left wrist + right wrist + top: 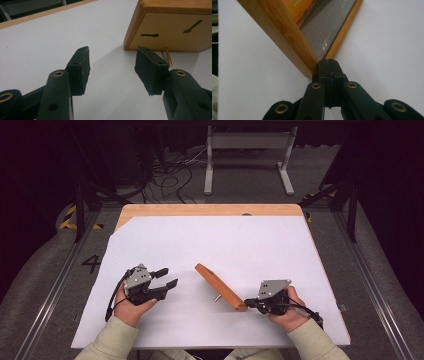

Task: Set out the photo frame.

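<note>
Centrally on the desk (150,235), a frame (220,286) stands propped. Right gripper (248,303): jaws closed, pressed against its near corner. Left gripper (165,278): jaws wide apart, empty.

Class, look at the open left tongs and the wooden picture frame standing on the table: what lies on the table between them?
Nothing but bare white table cover lies between the left tongs and the wooden picture frame, clearest in the high view.

Obstacle: wooden frame (220,286) standing on edge mid-surface (210,240), between left gripper (165,278) and right gripper (247,303). Open white surface around frame.
</note>
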`<state>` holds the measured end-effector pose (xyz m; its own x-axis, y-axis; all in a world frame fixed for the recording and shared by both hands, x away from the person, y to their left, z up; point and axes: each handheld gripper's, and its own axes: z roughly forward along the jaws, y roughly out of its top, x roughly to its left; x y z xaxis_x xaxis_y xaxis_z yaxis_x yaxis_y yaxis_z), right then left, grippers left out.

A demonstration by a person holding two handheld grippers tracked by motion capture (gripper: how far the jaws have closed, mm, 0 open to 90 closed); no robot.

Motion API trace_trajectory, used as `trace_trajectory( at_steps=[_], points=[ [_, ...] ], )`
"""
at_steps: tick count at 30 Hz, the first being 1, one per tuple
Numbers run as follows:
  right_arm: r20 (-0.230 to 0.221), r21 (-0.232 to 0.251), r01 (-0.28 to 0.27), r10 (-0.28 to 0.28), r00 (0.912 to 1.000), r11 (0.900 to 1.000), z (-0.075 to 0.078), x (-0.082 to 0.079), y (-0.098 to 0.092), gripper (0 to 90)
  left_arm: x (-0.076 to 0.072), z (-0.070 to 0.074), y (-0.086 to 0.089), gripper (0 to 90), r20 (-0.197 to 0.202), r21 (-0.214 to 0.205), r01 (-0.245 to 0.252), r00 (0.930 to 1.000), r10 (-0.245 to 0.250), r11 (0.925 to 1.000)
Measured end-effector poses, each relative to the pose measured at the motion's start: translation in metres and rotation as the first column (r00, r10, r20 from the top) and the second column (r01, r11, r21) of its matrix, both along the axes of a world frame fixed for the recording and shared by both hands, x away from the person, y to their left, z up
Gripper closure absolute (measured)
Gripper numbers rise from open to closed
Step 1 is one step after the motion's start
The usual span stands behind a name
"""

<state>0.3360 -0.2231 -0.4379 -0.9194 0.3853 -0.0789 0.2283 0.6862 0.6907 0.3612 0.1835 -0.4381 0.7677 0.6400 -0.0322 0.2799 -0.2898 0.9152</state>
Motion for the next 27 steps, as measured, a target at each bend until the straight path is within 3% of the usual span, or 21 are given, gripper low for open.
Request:
trace_trajectory(
  at_steps=[13,18,27],
  points=[
    [-0.035,0.023,-0.127,0.128,0.9911,0.9916,-0.002,-0.017,0.030,90.0,0.000,0.000,0.001,45.9,-0.002,0.000,-0.003,1.0000,0.003,1.0000],
    [-0.056,0.045,-0.187,0.190,0.9802,0.9813,-0.005,-0.023,0.046,90.0,0.000,0.000,0.001,45.9,-0.004,-0.005,-0.007,1.0000,0.007,1.0000],
    [-0.067,0.062,-0.224,0.228,0.9714,0.9726,-0.007,-0.027,0.061,90.0,-0.001,-0.001,0.002,45.9,-0.002,-0.006,-0.012,0.9999,0.012,0.9999]
  ],
)
